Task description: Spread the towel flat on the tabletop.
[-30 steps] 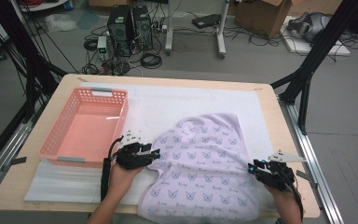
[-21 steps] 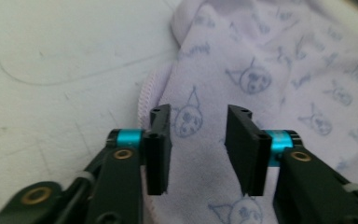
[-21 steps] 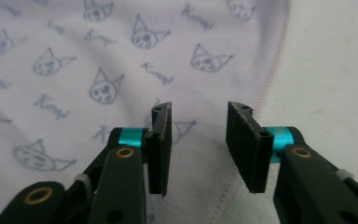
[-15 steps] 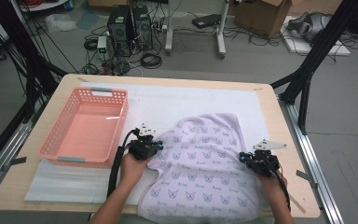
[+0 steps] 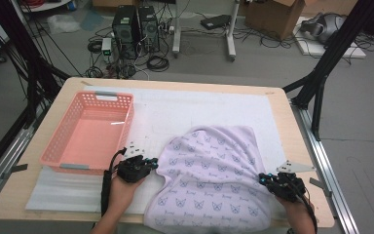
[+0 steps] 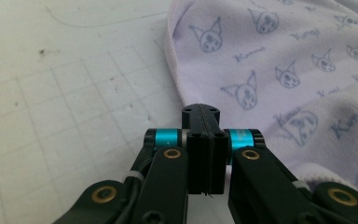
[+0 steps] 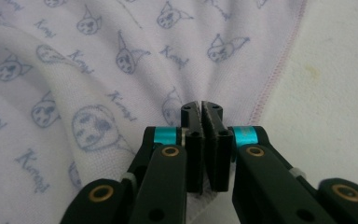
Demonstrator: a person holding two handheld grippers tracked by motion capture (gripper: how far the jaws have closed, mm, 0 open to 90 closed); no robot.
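the pink plastic basket (image 5: 90, 134) sits at the left of the white foam mat (image 5: 209, 109) on the wooden table (image 5: 292, 122), and i see nothing inside it. the lavender cat-print cloth (image 5: 214, 187) lies rumpled on the near half of the mat, its lower hem hanging past the table's near edge. my left gripper (image 5: 151, 163) rests at the cloth's left edge, just right of the basket's near corner; in the left gripper view its jaws are pressed together, the hem (image 6: 172, 70) just beside them, and i cannot tell whether any fabric is caught. my right gripper (image 5: 264, 179) sits at the cloth's right edge near the table's right side; its jaws have just closed, pinching a fold of the cloth (image 7: 121, 60). bare mat stretches beyond the cloth towards the far edge.
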